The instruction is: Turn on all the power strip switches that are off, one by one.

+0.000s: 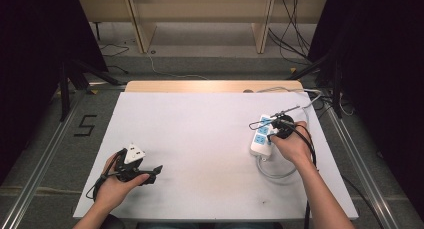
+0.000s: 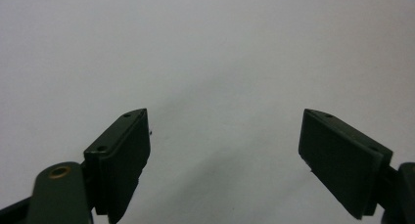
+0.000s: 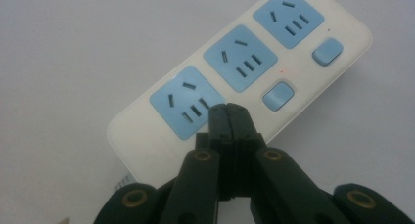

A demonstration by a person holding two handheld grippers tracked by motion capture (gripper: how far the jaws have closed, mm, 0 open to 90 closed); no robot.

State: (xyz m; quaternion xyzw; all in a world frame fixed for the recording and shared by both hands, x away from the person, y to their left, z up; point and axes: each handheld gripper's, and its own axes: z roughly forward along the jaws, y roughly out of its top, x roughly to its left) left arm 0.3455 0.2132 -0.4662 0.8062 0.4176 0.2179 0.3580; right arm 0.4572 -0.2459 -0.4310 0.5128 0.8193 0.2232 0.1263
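The white plastic power strip with blue sockets (image 3: 244, 72) lies at the surface's (image 1: 200, 139) right side. The right gripper (image 3: 228, 111), jaws pressed together, hovers over it. The left gripper (image 2: 222, 150) has its jaws spread, empty.

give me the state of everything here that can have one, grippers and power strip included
left gripper: jaws wide open, nothing between them, over bare white table
right gripper: jaws shut together, empty, tips at the power strip's nearest socket
power strip: flat on the table, face up, nothing plugged into its three blue sockets
power strip buttons: two blue ones, on or off unclear
power strip cable: loose, curving on the table
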